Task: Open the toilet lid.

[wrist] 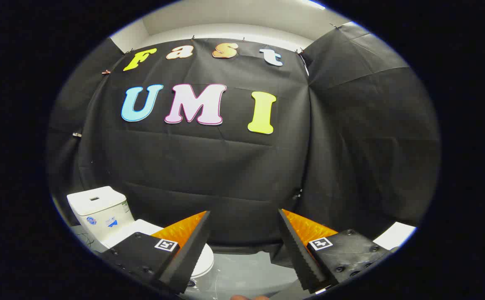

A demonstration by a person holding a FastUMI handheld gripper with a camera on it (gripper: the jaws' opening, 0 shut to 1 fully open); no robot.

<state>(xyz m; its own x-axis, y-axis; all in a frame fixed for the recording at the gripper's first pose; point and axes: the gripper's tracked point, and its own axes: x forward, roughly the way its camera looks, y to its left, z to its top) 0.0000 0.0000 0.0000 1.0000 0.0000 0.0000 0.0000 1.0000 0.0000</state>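
While the black-and-orange two-finger gripper (244,246) hangs with its fingers spread wide and nothing between them, the small white toilet (104,216) sits low beside the black cloth wall. Its white lid (204,260) lies closed, partly hidden behind one finger.

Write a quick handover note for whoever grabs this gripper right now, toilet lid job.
Gripper: open, holding nothing, fingers spread wide and off everything.
Toilet: low, beside and partly behind the left finger; white tank against the black cloth wall, lid looks down, mostly hidden by that finger.
Done: nothing visible yet, lid untouched.
Left: swing toward the toilet, catch the lid's front edge, lift it up to the tank.
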